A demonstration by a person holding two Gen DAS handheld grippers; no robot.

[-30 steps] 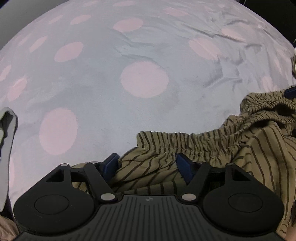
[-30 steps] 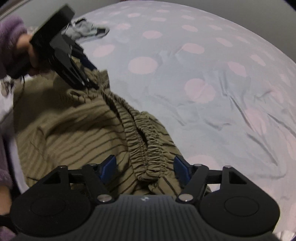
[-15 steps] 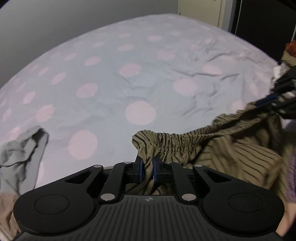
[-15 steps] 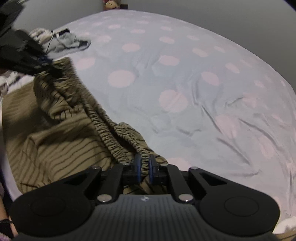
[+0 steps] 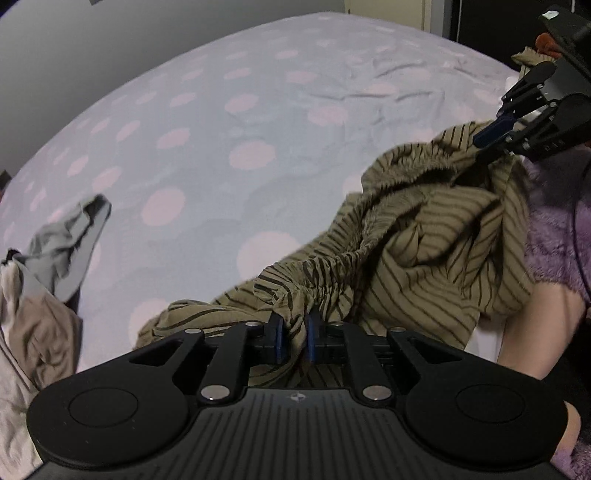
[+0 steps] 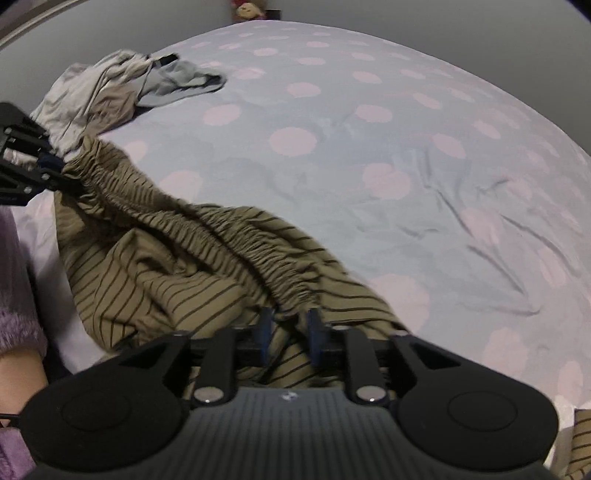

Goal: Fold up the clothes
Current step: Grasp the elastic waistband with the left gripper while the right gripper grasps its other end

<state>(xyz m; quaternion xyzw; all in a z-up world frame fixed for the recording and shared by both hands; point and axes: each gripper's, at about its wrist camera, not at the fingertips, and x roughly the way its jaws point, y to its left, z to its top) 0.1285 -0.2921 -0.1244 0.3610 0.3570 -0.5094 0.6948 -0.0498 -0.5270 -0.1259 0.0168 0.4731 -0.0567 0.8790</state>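
Note:
An olive garment with dark stripes (image 5: 424, 240) (image 6: 166, 266) hangs by its gathered elastic waistband between my two grippers, above the spotted bed sheet (image 5: 221, 147) (image 6: 369, 147). My left gripper (image 5: 293, 325) pinches one end of the waistband; its jaws are opening a little, with cloth bunched between the pads. It also shows at the left edge of the right wrist view (image 6: 51, 170). My right gripper (image 6: 290, 325) has the other end of the waistband between its pads, and its jaws are opening. In the left wrist view the cloth still hangs taut from the right gripper (image 5: 491, 136).
A crumpled grey garment (image 5: 62, 247) (image 6: 177, 81) and a beige one (image 5: 33, 325) (image 6: 92, 92) lie at the left of the bed. The person's purple fleece sleeve (image 5: 554, 229) (image 6: 14, 295) is close behind the striped cloth. A plush toy (image 6: 247, 9) sits beyond the bed.
Both grippers went from open to closed on the waistband, then rose and drew apart, stretching it. The right gripper's pads now stand wider than half a second ago.

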